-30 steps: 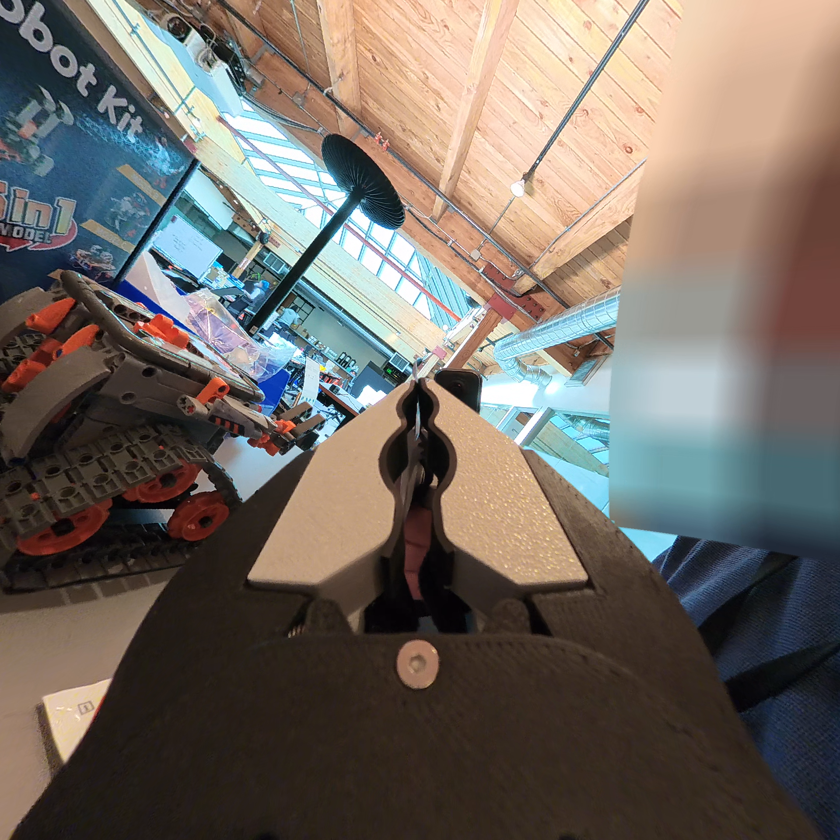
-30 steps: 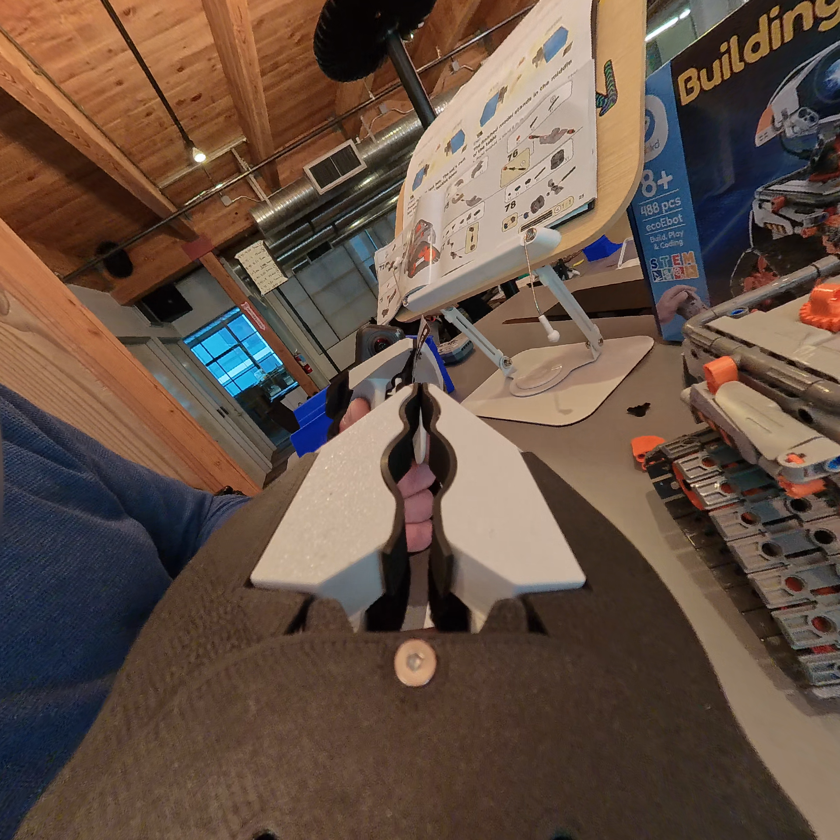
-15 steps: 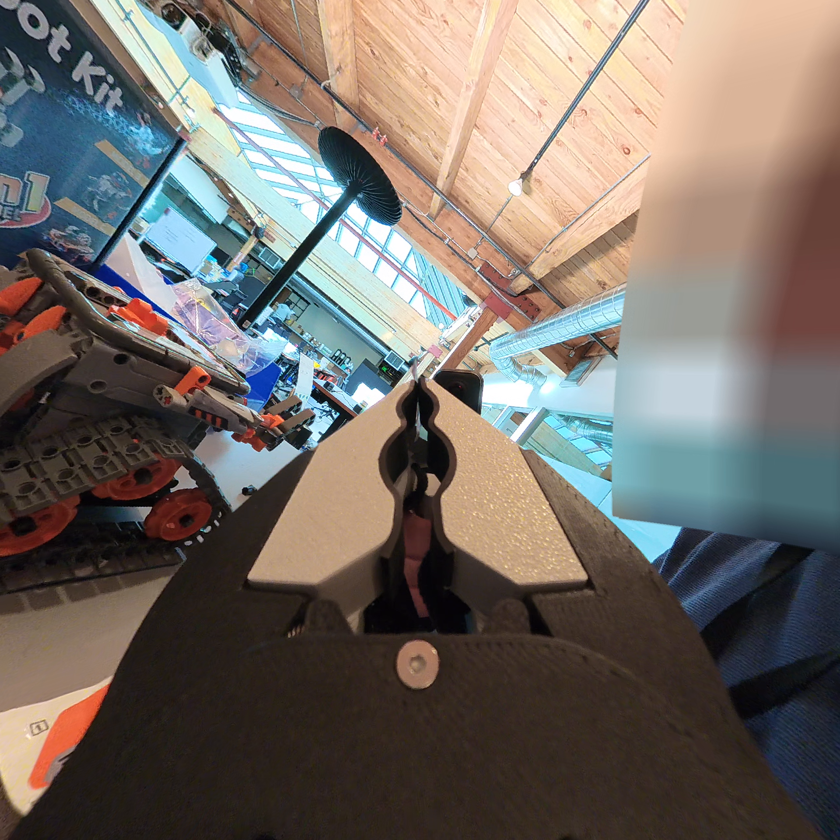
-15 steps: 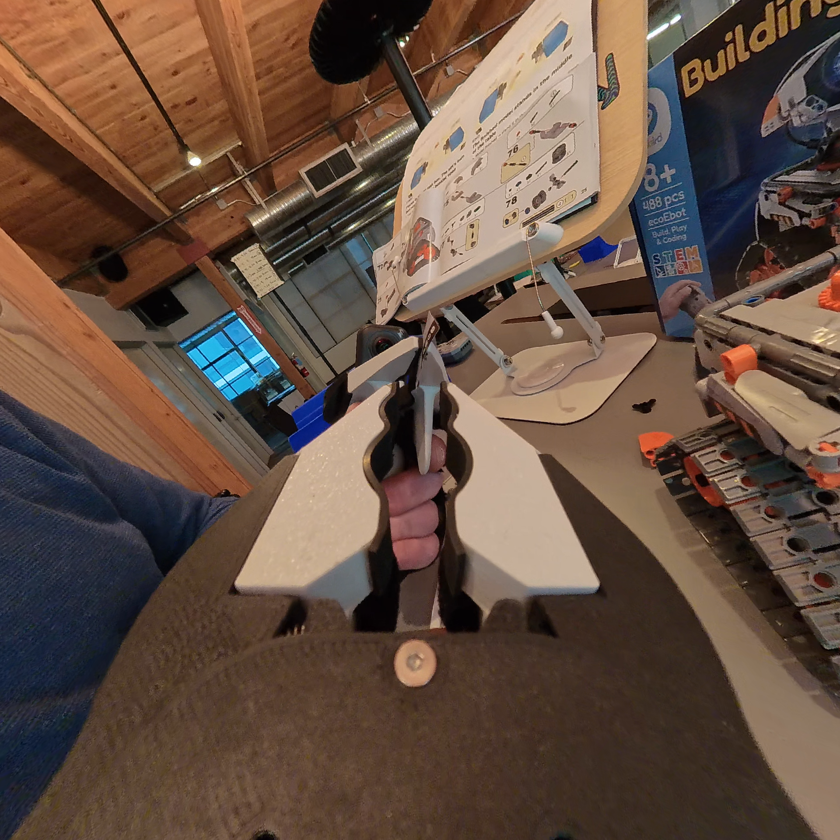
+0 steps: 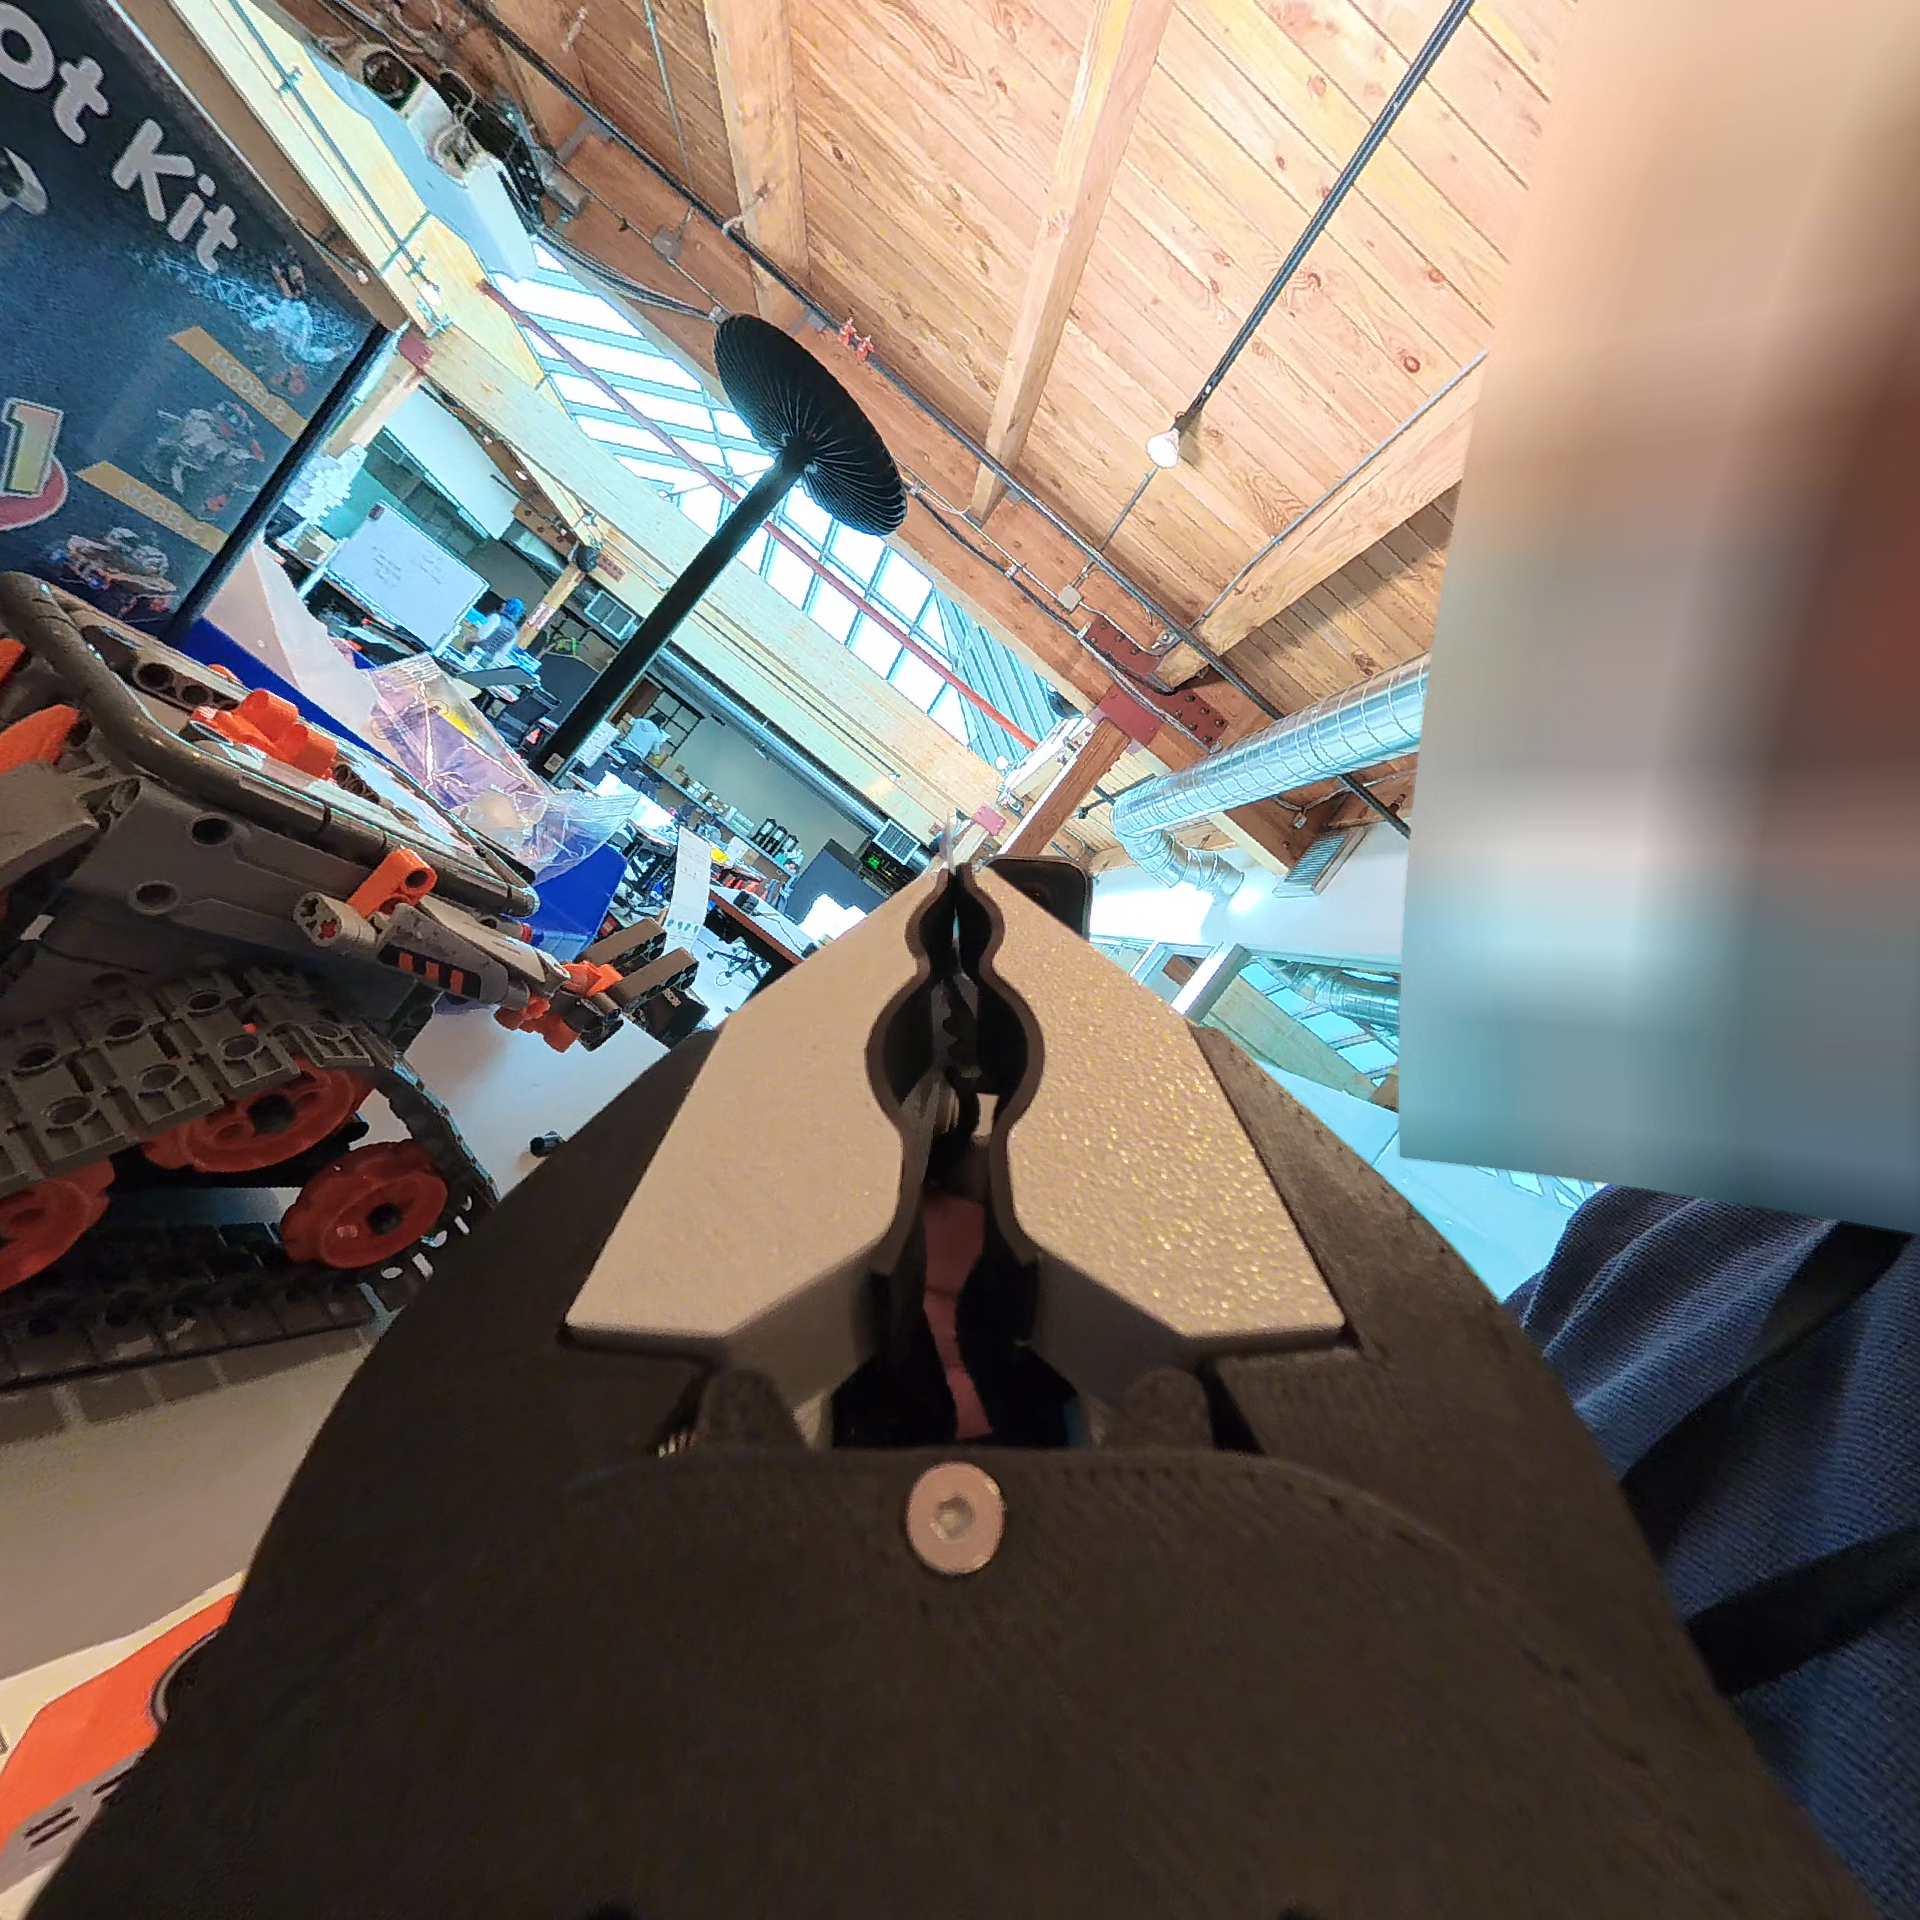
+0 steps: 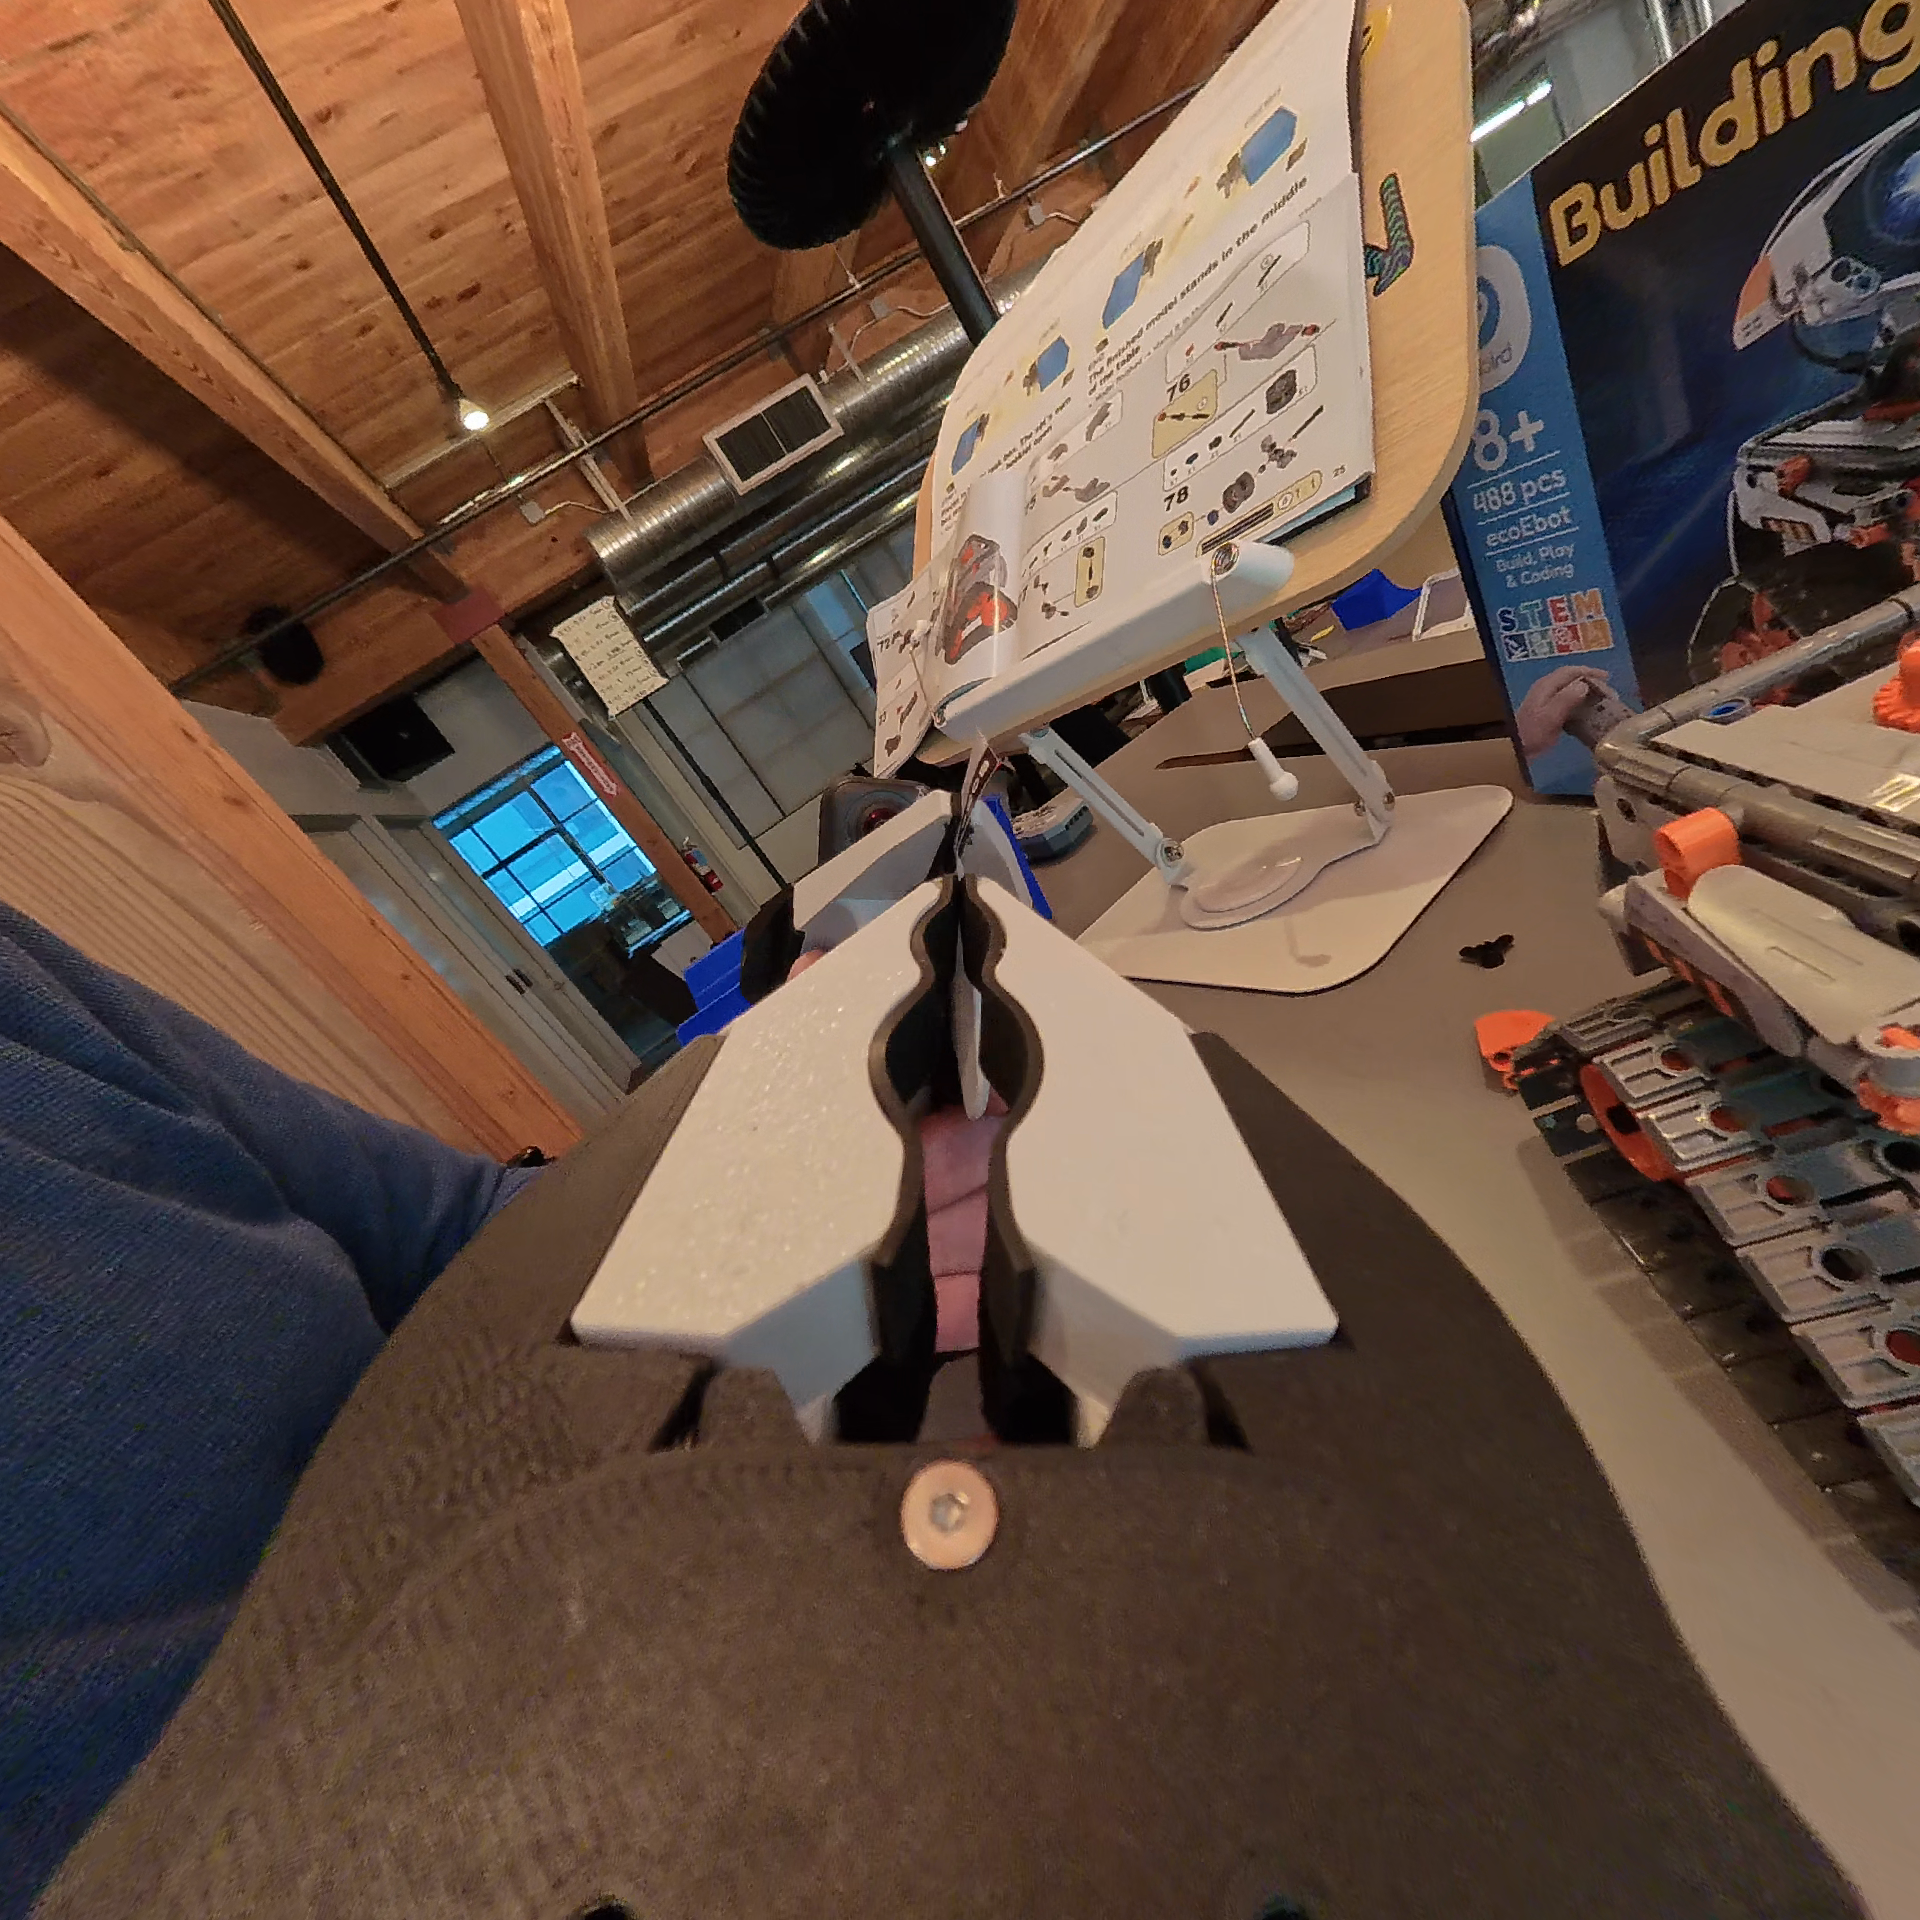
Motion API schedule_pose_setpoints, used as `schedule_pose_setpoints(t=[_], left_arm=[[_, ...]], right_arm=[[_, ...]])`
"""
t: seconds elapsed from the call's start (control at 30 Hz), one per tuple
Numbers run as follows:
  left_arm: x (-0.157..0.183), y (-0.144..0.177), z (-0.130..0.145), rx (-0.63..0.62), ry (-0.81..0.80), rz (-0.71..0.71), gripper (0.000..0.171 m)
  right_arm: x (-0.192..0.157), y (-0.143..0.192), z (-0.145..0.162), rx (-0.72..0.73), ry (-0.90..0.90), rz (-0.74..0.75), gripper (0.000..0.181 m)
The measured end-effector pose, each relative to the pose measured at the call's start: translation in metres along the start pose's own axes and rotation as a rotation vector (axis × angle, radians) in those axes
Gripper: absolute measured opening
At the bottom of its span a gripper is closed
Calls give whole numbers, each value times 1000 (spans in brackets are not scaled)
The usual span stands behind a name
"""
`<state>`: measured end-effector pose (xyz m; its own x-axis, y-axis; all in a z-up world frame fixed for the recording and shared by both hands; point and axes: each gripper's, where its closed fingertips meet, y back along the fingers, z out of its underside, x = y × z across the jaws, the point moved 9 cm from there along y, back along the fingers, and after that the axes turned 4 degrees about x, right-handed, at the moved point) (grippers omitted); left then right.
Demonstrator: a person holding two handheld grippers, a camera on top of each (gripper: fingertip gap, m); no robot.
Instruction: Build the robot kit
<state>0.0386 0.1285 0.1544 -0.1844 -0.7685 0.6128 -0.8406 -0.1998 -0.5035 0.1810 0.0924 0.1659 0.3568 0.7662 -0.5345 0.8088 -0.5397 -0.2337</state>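
Though pinched: strip (image 6: 971, 1023) between both tongs (image 6: 956, 883)

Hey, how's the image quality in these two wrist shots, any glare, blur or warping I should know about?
Left wrist view: the skylight windows are blown out, a mosaic patch covers the right side, and ceiling beams bow from the wide lens. Right wrist view: dimmer and warmer, evenly lit; the open booklet on its stand is sharp, while the tracked toy vehicle stretches toward the edge. Both tongs look crisp.

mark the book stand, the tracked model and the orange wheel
book stand (image 6: 1340, 894): right wrist view, white base plate.
tracked model (image 5: 187, 1049): left wrist view, grey track links.
orange wheel (image 5: 364, 1210): left wrist view, wheel hub.
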Motion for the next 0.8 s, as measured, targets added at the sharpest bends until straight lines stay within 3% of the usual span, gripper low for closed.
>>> schedule_pose_setpoints(t=[0.2,0.27,0.43,0.5,0.6,0.8], left_arm=[[0,-2,-1,-23,-10,-5,3],[-3,-2,-4,-25,10,-26,17],[-5,-2,-15,-85,-91,-90,32],[-8,-4,-20,-155,-188,-158,44],[-9,-17,-22,-320,-379,-226,47],[-15,-71,0,-746,-797,-202,49]], right_arm=[[1,4,-5,-30,11,-6,0],[2,7,-8,-45,25,-6,0],[3,19,-20,-75,77,2,0],[8,30,-29,-83,123,43,0],[20,53,-43,-74,163,118,0],[50,100,-71,-51,191,238,0]])
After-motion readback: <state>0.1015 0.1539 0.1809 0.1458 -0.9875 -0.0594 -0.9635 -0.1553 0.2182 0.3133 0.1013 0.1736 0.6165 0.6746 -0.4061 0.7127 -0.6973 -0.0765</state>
